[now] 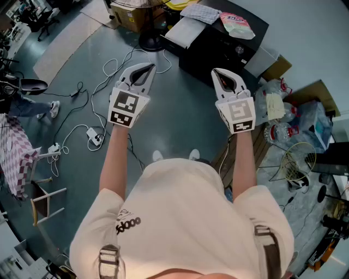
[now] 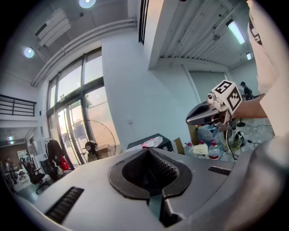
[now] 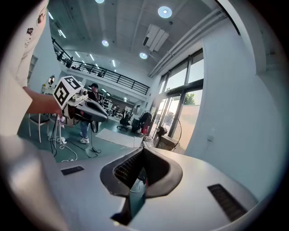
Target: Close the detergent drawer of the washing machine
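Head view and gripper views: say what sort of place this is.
Probably a large open workshop or lab hall: a mezzanine railing, tall windows, and loose cables across the floor.

Two grippers were held out: the left gripper (image 1: 146, 70) and the right gripper (image 1: 220, 75). Two people showed, the wearer (image 1: 180, 218) and a second person (image 1: 30, 106) at the far left. One fan (image 2: 92, 143) stood far off, beside one black cabinet (image 1: 218, 52) bearing one pink bag (image 1: 237, 24). At least two cardboard boxes appeared, one far (image 1: 131, 16) and one right (image 1: 278, 68). At least two bottles (image 1: 277, 132) lay right, near one wire basket (image 1: 297, 161). One power strip (image 1: 95, 136) lay left.
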`<state>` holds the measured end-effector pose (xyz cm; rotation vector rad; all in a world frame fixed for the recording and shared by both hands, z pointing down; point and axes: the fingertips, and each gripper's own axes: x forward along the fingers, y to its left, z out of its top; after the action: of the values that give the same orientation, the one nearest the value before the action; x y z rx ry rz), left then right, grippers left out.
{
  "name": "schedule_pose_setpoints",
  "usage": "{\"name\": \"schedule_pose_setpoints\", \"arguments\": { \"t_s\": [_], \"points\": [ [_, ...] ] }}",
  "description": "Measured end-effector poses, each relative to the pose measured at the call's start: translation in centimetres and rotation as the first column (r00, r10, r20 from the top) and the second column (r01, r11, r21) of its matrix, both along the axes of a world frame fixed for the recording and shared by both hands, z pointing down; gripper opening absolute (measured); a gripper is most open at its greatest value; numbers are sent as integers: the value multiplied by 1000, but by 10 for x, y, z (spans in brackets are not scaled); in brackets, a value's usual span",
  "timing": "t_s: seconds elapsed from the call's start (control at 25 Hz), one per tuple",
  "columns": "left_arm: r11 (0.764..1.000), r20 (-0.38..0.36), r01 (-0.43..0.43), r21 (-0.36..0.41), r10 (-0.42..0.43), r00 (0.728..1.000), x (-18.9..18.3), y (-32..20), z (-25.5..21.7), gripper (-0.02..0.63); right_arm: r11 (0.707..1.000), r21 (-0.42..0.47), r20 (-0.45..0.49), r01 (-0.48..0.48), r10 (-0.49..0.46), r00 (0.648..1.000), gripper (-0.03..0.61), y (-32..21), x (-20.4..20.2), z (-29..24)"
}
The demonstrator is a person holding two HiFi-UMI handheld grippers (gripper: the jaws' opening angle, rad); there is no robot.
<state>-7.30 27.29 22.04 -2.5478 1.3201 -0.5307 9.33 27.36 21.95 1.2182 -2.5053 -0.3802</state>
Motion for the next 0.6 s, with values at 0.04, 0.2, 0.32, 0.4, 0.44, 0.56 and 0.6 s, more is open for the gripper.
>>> {"name": "schedule_pose_setpoints", "arguments": {
  "t_s": [0.04, 0.2, 0.32, 0.4, 0.44, 0.56, 0.6],
  "points": [
    [1000, 3, -2, 0, 2, 1000, 2, -1, 0, 17, 1000, 2, 4, 4, -4, 1000, -6, -2, 1, -1],
    [1000, 16, -4, 4, 4, 1000, 10, -4, 1, 18, 1000, 15, 35, 19, -20, 999, -6, -7, 7, -4],
    [1000, 20, 8, 9, -8, 1000, 16, -6, -1, 18, 999, 25, 34, 35, -36, 999, -6, -11, 16, -5],
    [1000, 21, 18, 11, -19, 1000, 21, -7, -1, 18, 998, 27, 27, 55, -56, 998, -6, -14, 22, -4],
    [1000, 22, 24, 12, -24, 999, 24, -8, -1, 17, 997, 28, 26, 70, -70, 997, -6, -15, 25, -3],
    [999, 23, 46, 14, -46, 999, 34, -11, 1, 18, 992, 18, 27, 124, -124, 992, -6, -16, 34, -1],
    [998, 21, 54, 15, -54, 998, 39, -13, 1, 17, 990, 17, 27, 138, -138, 990, -6, -17, 39, 0]
  ]
}}
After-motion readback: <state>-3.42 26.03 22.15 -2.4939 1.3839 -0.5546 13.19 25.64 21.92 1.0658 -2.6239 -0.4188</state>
